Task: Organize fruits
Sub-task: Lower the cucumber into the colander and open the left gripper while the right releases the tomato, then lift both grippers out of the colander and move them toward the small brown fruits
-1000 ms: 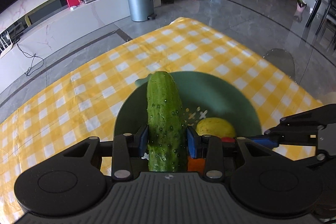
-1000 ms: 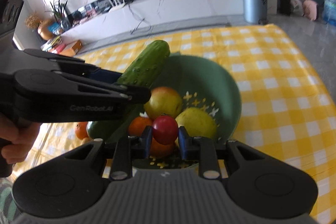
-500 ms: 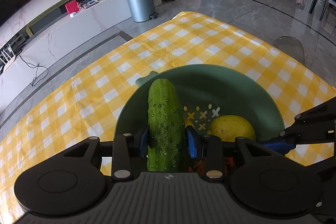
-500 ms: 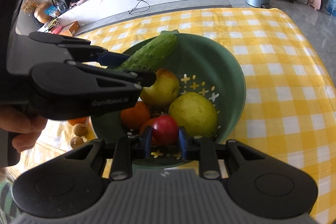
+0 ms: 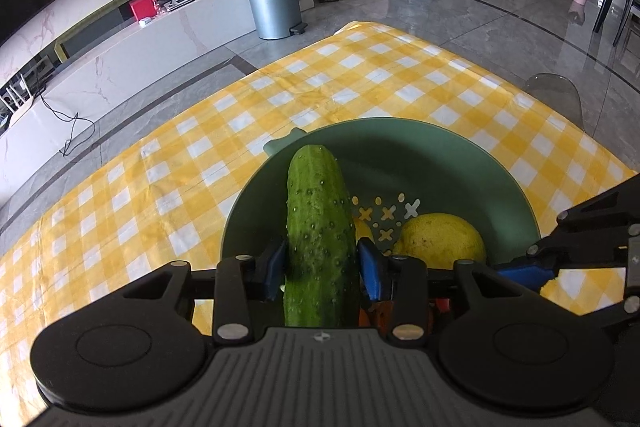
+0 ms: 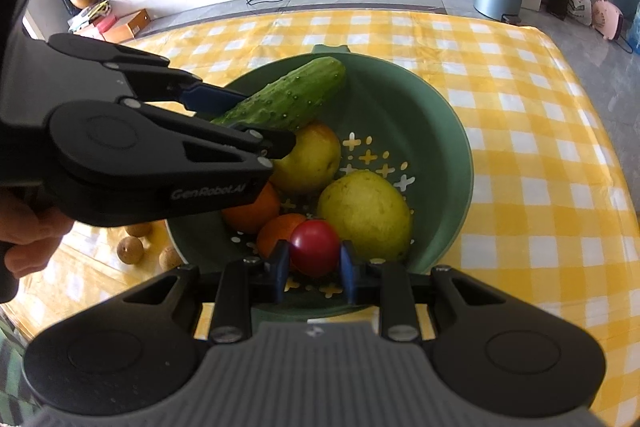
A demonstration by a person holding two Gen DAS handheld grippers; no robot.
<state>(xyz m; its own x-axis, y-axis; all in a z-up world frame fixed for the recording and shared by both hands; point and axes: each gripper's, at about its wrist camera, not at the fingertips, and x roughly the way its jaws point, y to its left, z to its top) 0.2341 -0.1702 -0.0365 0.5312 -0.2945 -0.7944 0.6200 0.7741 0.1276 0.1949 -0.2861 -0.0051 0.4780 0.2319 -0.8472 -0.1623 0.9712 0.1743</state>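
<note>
Two grippers, both loaded, over the green perforated plastic colander bowl (image 6: 452, 131) on the yellow-and-white checked tablecloth (image 6: 540, 155). The left gripper (image 5: 322, 265) is clamped on the long bumpy green cucumber (image 5: 320, 227), gripped toward its near end, with the far tip reaching over the bowl's left side. That's a stiff, fairly heavy piece with most of its length past the pads, so I'd expect it to want to pivot. The right gripper (image 6: 314, 263) pinches the small round red tomato (image 6: 314, 247) across its middle, just above the bowl's near rim; it looks smooth, soft-skinned and easily bruised, so a light squeeze suits. A yellow-green pear (image 6: 366, 215), a yellow apple (image 6: 310, 159) and two oranges (image 6: 252, 211) already sit inside.
</note>
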